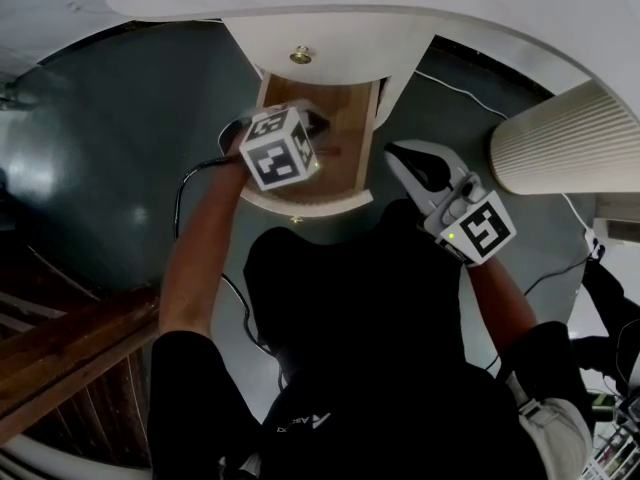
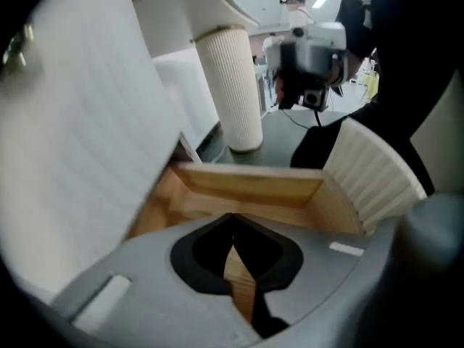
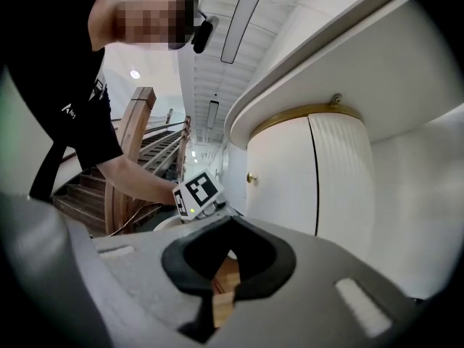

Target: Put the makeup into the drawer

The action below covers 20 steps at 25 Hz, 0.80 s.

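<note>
The wooden drawer (image 1: pixel 345 168) stands pulled out from under the white rounded vanity (image 1: pixel 330 38); its pale fluted front (image 2: pixel 377 172) curves on the near side. My left gripper (image 1: pixel 318 126) hangs over the drawer's left part, its marker cube above the wood. Its jaws are shut and empty, over the bare drawer floor (image 2: pixel 239 274). Apart from the drawer, just off its right edge, my right gripper (image 1: pixel 398 156) is shut on nothing. No makeup item shows clearly in any view.
A brass knob (image 1: pixel 300 55) sits on the vanity above the drawer. A white fluted column (image 1: pixel 570 138) stands to the right. A black cable (image 1: pixel 185 188) loops on the dark floor at left, and wooden stairs (image 1: pixel 70 358) lie at lower left.
</note>
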Motion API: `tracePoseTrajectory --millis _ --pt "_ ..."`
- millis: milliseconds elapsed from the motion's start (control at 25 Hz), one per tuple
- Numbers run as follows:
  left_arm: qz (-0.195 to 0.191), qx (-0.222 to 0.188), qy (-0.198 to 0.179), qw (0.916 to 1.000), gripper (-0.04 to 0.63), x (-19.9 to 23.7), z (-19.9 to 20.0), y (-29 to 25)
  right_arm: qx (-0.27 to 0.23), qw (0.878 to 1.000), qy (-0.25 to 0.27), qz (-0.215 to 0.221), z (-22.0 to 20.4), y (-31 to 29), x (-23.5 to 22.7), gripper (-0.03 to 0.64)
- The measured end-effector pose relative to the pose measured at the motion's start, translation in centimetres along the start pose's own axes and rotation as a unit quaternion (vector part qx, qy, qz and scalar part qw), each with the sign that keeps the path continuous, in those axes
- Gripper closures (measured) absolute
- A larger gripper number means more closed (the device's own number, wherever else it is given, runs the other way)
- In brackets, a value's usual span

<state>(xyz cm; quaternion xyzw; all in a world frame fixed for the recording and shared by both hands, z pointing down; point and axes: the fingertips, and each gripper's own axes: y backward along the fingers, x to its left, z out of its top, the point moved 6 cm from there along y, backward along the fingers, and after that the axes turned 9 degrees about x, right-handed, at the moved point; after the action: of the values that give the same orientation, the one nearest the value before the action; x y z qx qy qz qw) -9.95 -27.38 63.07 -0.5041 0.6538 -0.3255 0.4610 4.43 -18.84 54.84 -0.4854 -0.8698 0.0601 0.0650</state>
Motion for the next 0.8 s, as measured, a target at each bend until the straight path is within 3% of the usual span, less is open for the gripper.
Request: tracePoseTrajectory --millis 80,160,280,440,560,720,800 --pt "0.061 -0.053 0.020 0.9965 0.584 0.4 1.3 3.0 -0.009 1.000 -0.009 0.001 0.5 -0.5 -0.2 0.614" --pt "0.121 -0.110 0.046 0.9855 0.584 0.6 2.5 6.1 -0.016 1.000 -0.019 0.001 1.0 -0.9 -0.3 0.614" --pt "0.196 -0.178 0.077 0.9614 0.584 0.0 3.3 10.0 -0.027 0.999 -0.026 0.003 1.7 -1.5 -0.1 0.614" --pt "0.278 -0.257 0.095 0.9205 0.584 -1.2 3.7 15.2 -0.040 0.999 -0.026 0.010 2.2 -2.0 0.4 0.614" --pt "0.291 -0.321 0.138 0.8908 0.584 -2.4 3.3 17.8 -0.048 0.998 -0.027 0.011 2.4 -2.3 1.1 0.614" --pt "0.280 -0.413 0.246 0.8310 0.584 -4.4 2.3 19.4 -0.060 0.998 -0.023 0.010 2.9 -2.0 2.0 0.614" --pt "0.280 -0.430 0.271 0.8145 0.584 -5.6 1.8 19.1 -0.061 0.998 -0.017 0.007 3.0 -1.8 2.3 0.614"
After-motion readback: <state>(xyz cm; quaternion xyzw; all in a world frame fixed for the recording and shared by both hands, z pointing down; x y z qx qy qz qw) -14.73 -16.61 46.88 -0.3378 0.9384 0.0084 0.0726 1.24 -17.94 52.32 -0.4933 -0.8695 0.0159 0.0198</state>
